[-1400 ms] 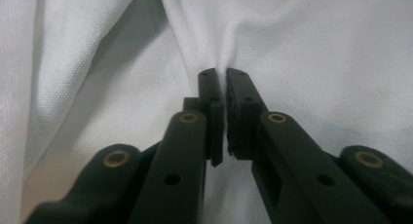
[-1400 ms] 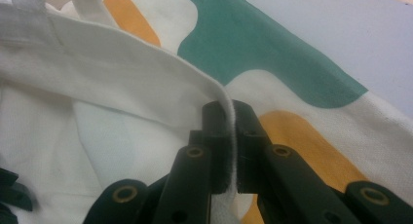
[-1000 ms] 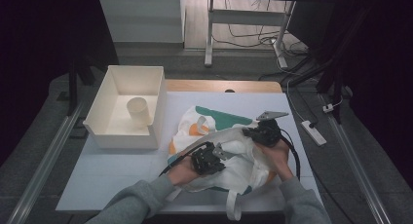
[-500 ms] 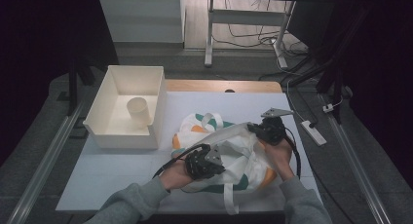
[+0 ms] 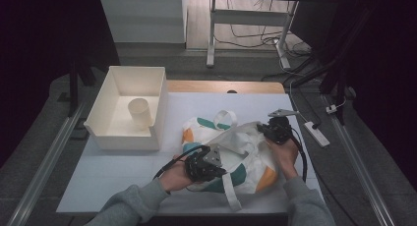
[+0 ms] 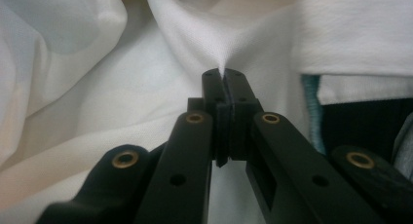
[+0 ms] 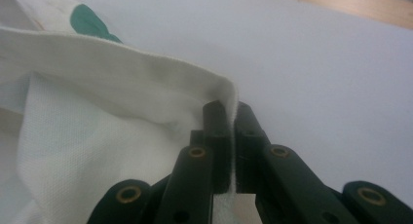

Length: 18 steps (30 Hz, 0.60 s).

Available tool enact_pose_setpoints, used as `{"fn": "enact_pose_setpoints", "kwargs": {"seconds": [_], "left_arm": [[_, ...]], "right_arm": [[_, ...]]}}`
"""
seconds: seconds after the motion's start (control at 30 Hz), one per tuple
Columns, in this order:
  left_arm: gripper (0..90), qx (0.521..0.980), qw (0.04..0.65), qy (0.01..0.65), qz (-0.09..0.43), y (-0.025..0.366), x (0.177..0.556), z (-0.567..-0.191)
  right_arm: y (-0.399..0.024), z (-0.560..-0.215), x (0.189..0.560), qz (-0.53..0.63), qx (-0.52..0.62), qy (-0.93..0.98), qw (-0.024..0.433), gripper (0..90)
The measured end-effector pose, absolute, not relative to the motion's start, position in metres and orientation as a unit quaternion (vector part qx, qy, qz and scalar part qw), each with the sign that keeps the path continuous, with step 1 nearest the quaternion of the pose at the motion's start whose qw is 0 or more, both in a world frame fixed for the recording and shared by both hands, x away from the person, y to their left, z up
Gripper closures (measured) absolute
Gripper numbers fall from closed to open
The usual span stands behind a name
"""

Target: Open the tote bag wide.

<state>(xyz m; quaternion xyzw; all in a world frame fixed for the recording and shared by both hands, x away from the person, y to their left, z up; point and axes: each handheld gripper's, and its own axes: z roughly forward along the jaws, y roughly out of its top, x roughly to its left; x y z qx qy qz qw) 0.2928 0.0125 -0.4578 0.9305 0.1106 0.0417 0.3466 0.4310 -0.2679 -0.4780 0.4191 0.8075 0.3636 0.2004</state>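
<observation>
A white cloth tote bag [image 5: 246,152] with green and orange patches lies crumpled on the white table top [image 5: 123,172]. My left gripper [image 5: 209,164] sits at the bag's near left side, shut on a pinch of its white fabric [image 6: 160,63]; the jaws meet at the left gripper's tip [image 6: 224,78]. At the bag's right edge my right gripper [image 5: 268,130] is shut on the folded hem [image 7: 146,68], and a thin layer of cloth runs between the right gripper's pads [image 7: 233,112]. One loose strap [image 5: 231,191] trails toward the table's near edge.
A white open box [image 5: 129,110] stands at the back left of the table with a pale cup [image 5: 139,113] upright inside. A white power strip [image 5: 317,133] lies off the table's right edge. A bare wooden strip [image 5: 226,86] runs along the far edge.
The bag has been gathered from a flatter spread into a bunched heap. My left gripper has lifted a little and drawn back with the cloth. The right gripper has stayed nearly still.
</observation>
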Motion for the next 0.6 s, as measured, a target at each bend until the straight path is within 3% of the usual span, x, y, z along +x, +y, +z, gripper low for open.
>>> {"fn": "enact_pose_setpoints", "kwargs": {"seconds": [0.6], "left_arm": [[88.6, 0.931, 0.344, 0.121, 0.013, 0.012, 0.303, -0.473]], "right_arm": [[-0.264, -0.486, 0.436, 0.359, 0.413, 0.813, 0.198, 86.2]]}}
